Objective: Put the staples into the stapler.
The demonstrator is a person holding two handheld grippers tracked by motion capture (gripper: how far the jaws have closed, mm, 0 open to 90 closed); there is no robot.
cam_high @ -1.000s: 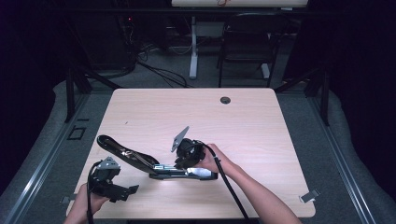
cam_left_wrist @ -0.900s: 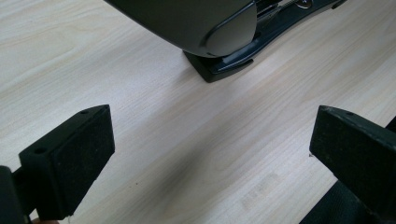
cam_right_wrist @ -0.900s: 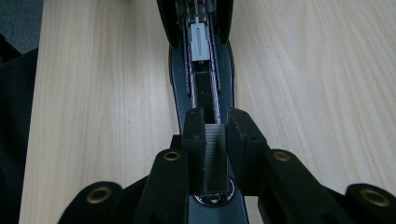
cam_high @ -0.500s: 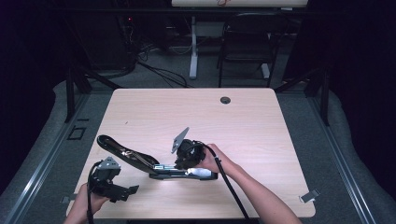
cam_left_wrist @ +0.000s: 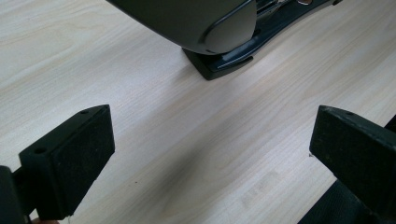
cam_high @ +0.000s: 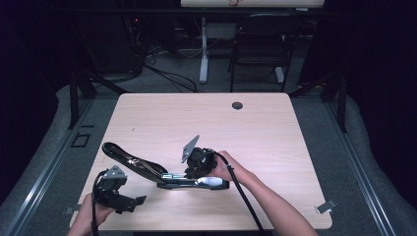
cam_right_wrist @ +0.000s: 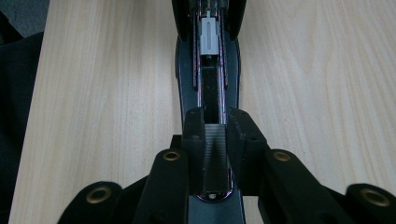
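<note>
Stapler [cam_right_wrist: 208, 93] between right tongs [cam_right_wrist: 215, 140]

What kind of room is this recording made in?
Probably a lab or recording workspace: a bare wooden table under light, dark surroundings, loose cables on the floor behind it, and a black chair by another desk's leg.

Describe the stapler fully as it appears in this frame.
The stapler is black, glossy plastic with a metal staple channel and grey pusher, and it is swung open: the lid rises leftward, the base lies flat near the table's front edge. The right gripper is shut on strip of staples in the channel.
</note>
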